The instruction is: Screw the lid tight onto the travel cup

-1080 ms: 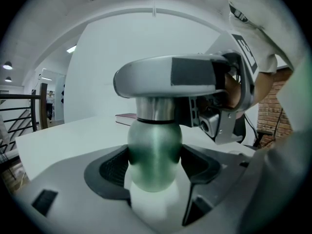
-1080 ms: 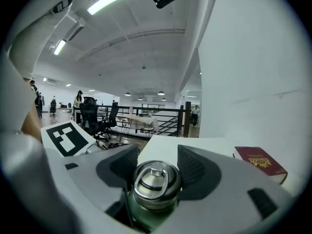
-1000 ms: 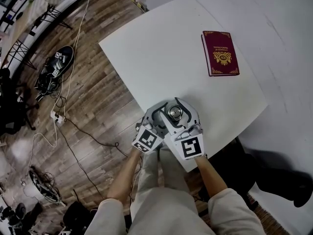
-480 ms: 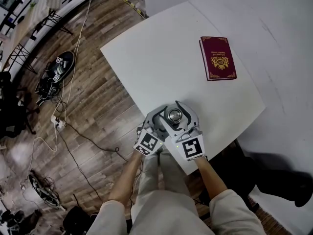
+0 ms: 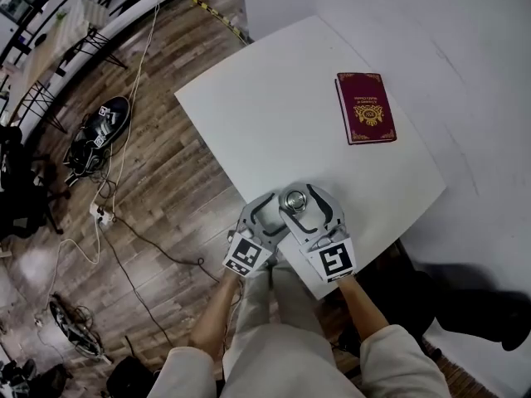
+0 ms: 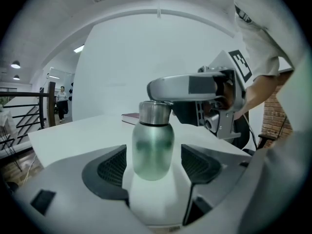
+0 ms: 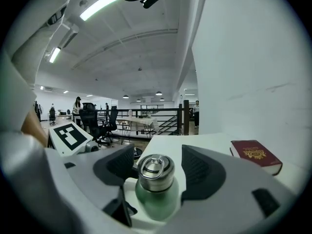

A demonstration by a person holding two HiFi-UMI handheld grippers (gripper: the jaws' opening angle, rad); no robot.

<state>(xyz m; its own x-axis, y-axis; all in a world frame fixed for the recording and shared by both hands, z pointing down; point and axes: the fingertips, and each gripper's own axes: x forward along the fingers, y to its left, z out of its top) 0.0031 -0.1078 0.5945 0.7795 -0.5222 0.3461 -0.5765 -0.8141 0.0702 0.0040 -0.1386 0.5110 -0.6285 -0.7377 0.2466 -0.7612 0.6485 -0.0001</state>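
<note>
An open-plan office or lab. A white table (image 5: pixel 274 114) stands on a wood floor (image 5: pixel 166 172), with a power strip (image 5: pixel 100 214) and coiled cables (image 5: pixel 76 328) on the floor beside it. Beyond the table are a black railing (image 7: pixel 185 116), office chairs (image 7: pixel 90 115), desks (image 7: pixel 136 122) and ceiling strip lights (image 7: pixel 100 5).

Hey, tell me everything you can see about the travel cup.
The travel cup is a small, rounded bottle with a matte pale green body and a brushed steel lid topped by a ring handle. It stands upright by the near edge of the white table. The left tool brackets its body and the right tool, jaws just opening, brackets its lid; neither's pads visibly touch it.
</note>
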